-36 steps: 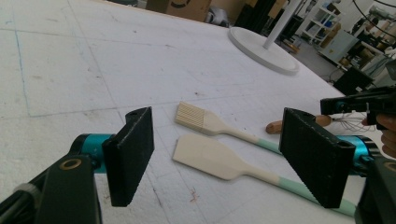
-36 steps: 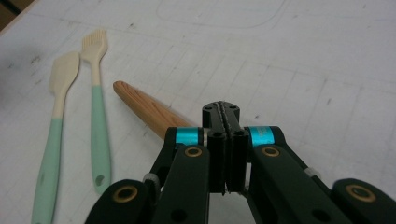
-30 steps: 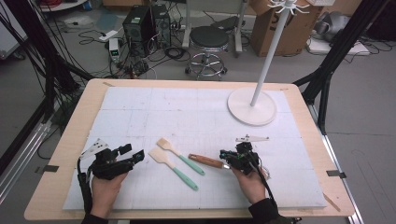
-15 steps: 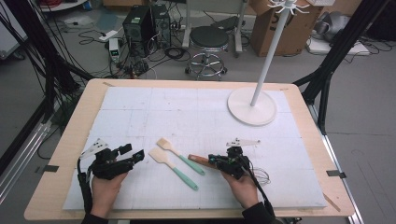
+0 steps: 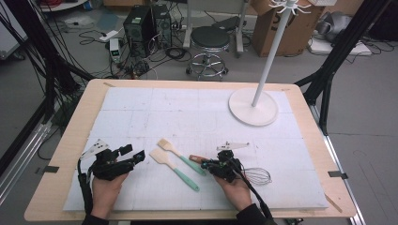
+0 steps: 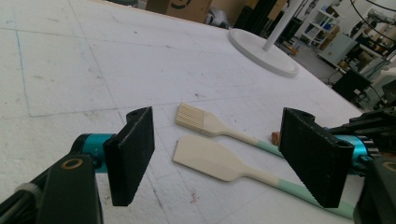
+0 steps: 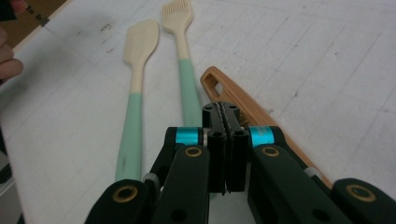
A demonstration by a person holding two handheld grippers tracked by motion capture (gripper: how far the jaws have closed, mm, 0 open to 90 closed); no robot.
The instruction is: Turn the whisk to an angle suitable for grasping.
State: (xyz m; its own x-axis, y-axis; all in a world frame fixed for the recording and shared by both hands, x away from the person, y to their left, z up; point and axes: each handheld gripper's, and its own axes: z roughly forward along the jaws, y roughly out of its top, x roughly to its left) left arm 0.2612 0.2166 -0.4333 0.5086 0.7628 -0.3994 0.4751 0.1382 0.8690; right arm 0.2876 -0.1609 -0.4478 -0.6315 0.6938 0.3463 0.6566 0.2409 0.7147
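Whisk, lying on the bench just under the right tool, looks light and springy, best pinched at its stiff wooden handle, though that tool's jaws are pressed together on nothing, the left tool gapes, and the spatula and brush crowd close.

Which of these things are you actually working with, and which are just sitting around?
Likely in use, on the mat by the grippers:
spatula
brush
whisk
left gripper, open
right gripper, shut, over the whisk handle

Just about:
white stand
stool
boxes
computer
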